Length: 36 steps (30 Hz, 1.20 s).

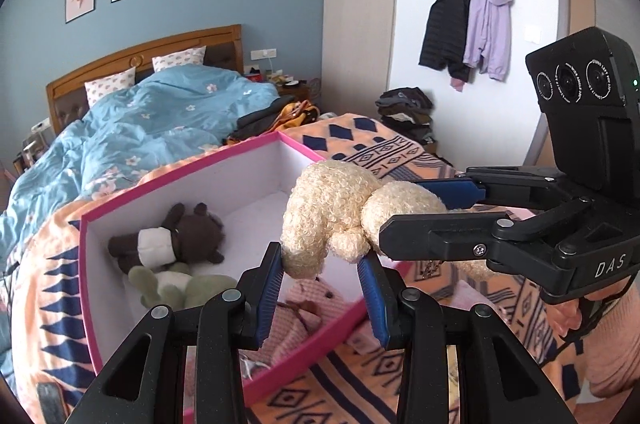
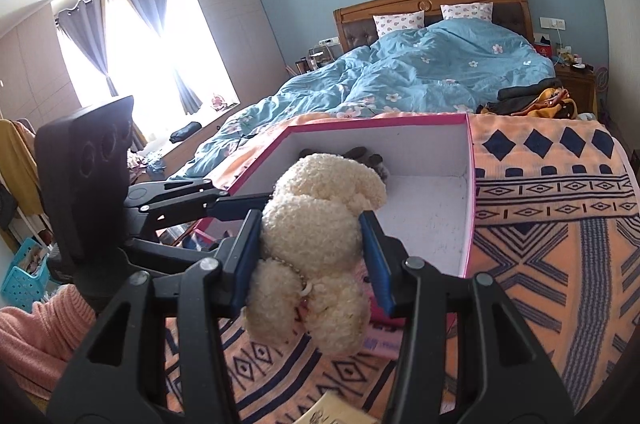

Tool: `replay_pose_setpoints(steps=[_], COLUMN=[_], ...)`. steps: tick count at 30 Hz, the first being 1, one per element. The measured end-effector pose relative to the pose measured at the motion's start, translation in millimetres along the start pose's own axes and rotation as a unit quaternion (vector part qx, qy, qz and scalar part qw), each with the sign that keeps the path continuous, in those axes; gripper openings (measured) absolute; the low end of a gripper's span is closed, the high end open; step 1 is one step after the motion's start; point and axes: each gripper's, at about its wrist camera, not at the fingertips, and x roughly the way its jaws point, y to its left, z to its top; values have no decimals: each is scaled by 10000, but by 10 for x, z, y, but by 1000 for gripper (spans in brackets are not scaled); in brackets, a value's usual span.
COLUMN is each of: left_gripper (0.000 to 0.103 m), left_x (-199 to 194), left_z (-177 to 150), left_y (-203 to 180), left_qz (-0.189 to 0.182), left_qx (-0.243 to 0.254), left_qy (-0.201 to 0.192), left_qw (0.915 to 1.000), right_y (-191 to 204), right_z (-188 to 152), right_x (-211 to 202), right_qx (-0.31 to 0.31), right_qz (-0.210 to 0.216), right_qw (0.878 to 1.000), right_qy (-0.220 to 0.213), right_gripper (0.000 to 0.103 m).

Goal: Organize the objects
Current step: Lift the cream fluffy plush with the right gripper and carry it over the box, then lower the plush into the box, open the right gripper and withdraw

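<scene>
The left gripper (image 1: pixel 322 278), black with blue ribbed pads, is clamped on one end of the cream curly-fleece plush toy (image 1: pixel 340 212). The right gripper (image 2: pixel 312 248), same build, grips the toy's round middle between both pads. In the left wrist view it enters from the right edge. The toy hangs between the 2 grippers, clear of the bedding, above the near rim of the pink-edged rectangular cardboard box with white lining (image 1: pixel 224 184). Inside the box, from left to right: a dark brown plush bear in a white wrap (image 1: pixel 172 238), a pale green plush toy (image 1: pixel 180 286) just beside it, and a pink checked plush toy (image 1: pixel 304 308) under the left gripper. The box rests on the orange blanket with navy geometric pattern (image 2: pixel 552 192).
</scene>
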Motion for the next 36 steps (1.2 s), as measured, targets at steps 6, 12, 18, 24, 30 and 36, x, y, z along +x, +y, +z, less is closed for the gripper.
replay_pose_setpoints(steps=[6, 12, 18, 24, 30, 36], left_gripper=[38, 38, 38, 38, 38, 40], left_x=[195, 372, 560, 697, 834, 844], left_z=[60, 72, 86, 109, 164, 128], left_y=[150, 236, 305, 348, 374, 361], left_qz=[126, 208, 246, 307, 478, 662], left_qx=[-183, -296, -356, -413, -427, -444], left_qy=[117, 263, 437, 568, 738, 731], left_qw=[9997, 9990, 9981, 9971, 9952, 9941], right_y=[-134, -238, -320, -385, -509, -664], right_z=[106, 151, 175, 203, 226, 196], right_x=[215, 382, 516, 618, 791, 917], right_qx=[70, 90, 99, 40, 66, 255], right_qz=[-69, -157, -303, -469, -775, -1122], right_qw=[9999, 9996, 9990, 9982, 9958, 9914], right_qy=[97, 200, 305, 381, 483, 617], right_gripper=[51, 51, 51, 51, 51, 54])
